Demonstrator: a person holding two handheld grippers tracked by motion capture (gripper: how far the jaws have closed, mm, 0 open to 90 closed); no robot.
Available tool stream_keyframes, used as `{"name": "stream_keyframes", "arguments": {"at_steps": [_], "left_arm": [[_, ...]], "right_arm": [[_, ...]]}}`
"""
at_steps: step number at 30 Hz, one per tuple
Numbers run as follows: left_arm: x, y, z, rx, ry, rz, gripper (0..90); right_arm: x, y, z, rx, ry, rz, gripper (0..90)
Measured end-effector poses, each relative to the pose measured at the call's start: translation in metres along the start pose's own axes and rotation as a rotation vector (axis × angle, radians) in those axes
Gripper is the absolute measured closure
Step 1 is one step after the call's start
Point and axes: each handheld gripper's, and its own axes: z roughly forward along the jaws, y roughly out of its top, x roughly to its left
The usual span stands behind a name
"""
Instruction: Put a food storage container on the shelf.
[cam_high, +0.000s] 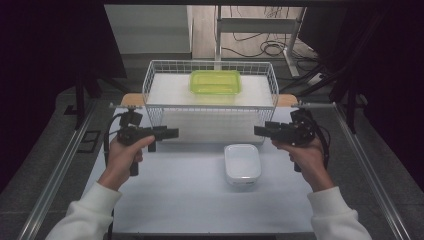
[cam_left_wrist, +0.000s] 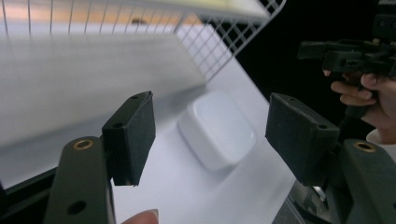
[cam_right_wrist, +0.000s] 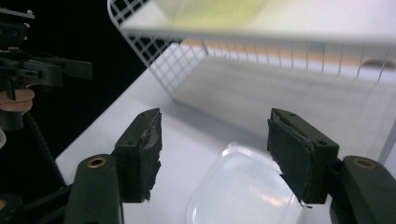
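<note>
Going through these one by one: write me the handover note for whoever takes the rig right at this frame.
Left gripper: open, holding nothing, held above the table left of centre.
Right gripper: open, holding nothing, facing the left one.
White lid: flat on the table in front of the wire basket, nearer the right gripper, untouched.
Green container: on the raised white surface inside the basket.
Done: nothing visibly joined.
Left, probably: grasp the lid, bring it to the container.

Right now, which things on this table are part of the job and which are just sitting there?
In the job: white lid lying flat on the table, nearest both grippers; green container up in the wire basket; left gripper and right gripper, both open, holding nothing.

Lying about: cables on the floor beyond the table.
</note>
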Motion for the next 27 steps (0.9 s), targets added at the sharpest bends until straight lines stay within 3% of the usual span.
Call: {"name": "stream_keyframes", "arguments": {"at_steps": [1,3,4,7,8,11,15,16,19,27], "left_arm": [[0.000,-0.015,0.001,0.014,0.006,0.000,32.8],[0.001,-0.023,0.001,0.023,0.009,0.003,32.8],[0.004,-0.038,0.003,0.041,0.021,0.006,32.9],[0.010,-0.058,0.006,0.055,0.070,0.018,33.3],[0.010,-0.058,0.006,0.055,0.070,0.018,33.5],[0.019,-0.078,0.012,0.094,0.126,0.039,33.3],[0.025,-0.091,0.016,0.100,0.135,0.033,33.2],[0.027,-0.097,0.021,0.132,0.162,0.043,33.2],[0.025,-0.098,0.023,0.137,0.178,0.056,33.0],[0.028,-0.099,0.020,0.141,0.173,0.050,32.1]], "right_arm": [[-0.002,-0.013,0.000,0.019,0.007,0.004,35.6],[-0.003,-0.021,0.000,0.031,0.004,0.003,35.6],[-0.005,-0.038,0.003,0.054,0.002,0.014,35.6],[-0.010,-0.060,0.006,0.089,-0.007,0.035,35.6],[-0.011,-0.066,0.007,0.095,-0.011,0.038,35.6],[-0.014,-0.080,0.009,0.117,-0.011,0.038,37.9],[-0.014,-0.091,0.014,0.159,-0.027,0.020,38.4],[-0.014,-0.097,0.015,0.174,-0.038,0.019,38.3],[-0.016,-0.099,0.015,0.176,-0.044,0.021,38.1],[-0.020,-0.102,0.011,0.172,-0.058,0.032,36.5]]}}
